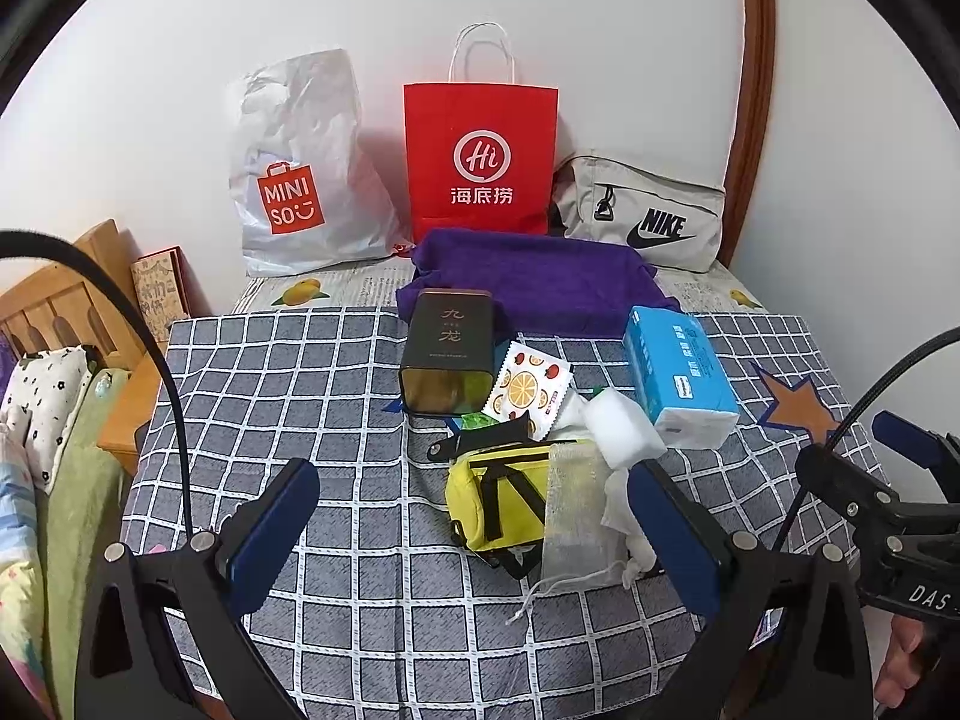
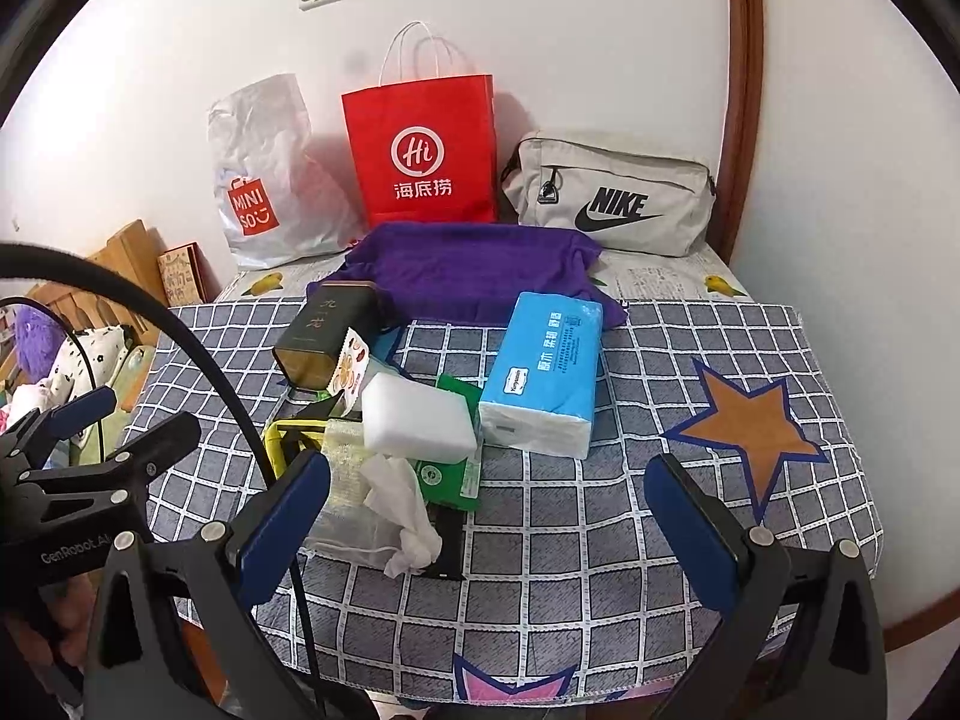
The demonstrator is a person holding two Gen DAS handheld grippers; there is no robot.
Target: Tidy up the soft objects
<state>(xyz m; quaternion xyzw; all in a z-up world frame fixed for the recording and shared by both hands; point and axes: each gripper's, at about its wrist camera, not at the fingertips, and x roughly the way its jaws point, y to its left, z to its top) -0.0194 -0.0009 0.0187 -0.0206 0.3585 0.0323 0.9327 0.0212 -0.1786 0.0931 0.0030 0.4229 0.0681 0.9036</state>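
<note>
**Both claws spread, the soft pile untouched**

I hold my left gripper (image 1: 474,531) low over the checked tablecloth (image 1: 300,396), its jaws spread wide and empty, framing the yellow pouch (image 1: 495,495) and the mesh drawstring bag (image 1: 579,516) that leans on it. My right gripper (image 2: 486,522) hangs spread and empty too, a little to the right, with the crumpled white tissue (image 2: 402,516) near its left finger. I judge I am squaring up to choose a first piece, nothing gripped yet.

The soft things lie heaped mid-table: white sponge (image 2: 420,420), blue tissue pack (image 2: 543,381), purple cloth (image 2: 474,273) behind. Three bags stand against the wall, the Miniso bag (image 1: 294,180), red paper bag (image 1: 480,156) and Nike pouch (image 1: 648,213), probably set there as places to sort into.

The right view shows a green packet (image 2: 450,471) under the sponge, barely visible from the left. The left view shows the pouch whole and the fruit-print sachet (image 1: 528,387) leaning against the dark tin (image 1: 447,351).
</note>
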